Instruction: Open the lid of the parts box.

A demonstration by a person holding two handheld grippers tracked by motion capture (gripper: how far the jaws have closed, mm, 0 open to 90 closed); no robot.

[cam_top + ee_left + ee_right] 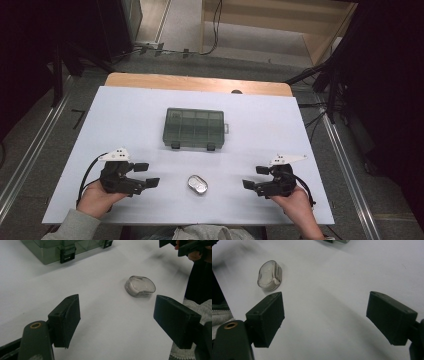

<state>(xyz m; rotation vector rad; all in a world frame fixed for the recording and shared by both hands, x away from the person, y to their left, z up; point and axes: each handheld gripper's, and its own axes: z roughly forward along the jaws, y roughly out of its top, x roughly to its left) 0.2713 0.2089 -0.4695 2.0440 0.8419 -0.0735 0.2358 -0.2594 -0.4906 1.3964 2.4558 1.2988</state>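
A small oval clear-plastic case lies on the white table near the front edge, between my two grippers. Beyond the left gripper's jaws the same oval case rests flat, and it lies up and to the left of the right gripper's jaws as well. A dark green translucent compartment box with two front latches sits closed at the table's middle. My left gripper is open and holds nothing, left of the case. My right gripper is open and holds nothing, right of the case.
The white table top ends at a wooden strip at the back. Dark stands and cables crowd the floor at both sides. The green box's corner and latch lie at the upper left of the left gripper view.
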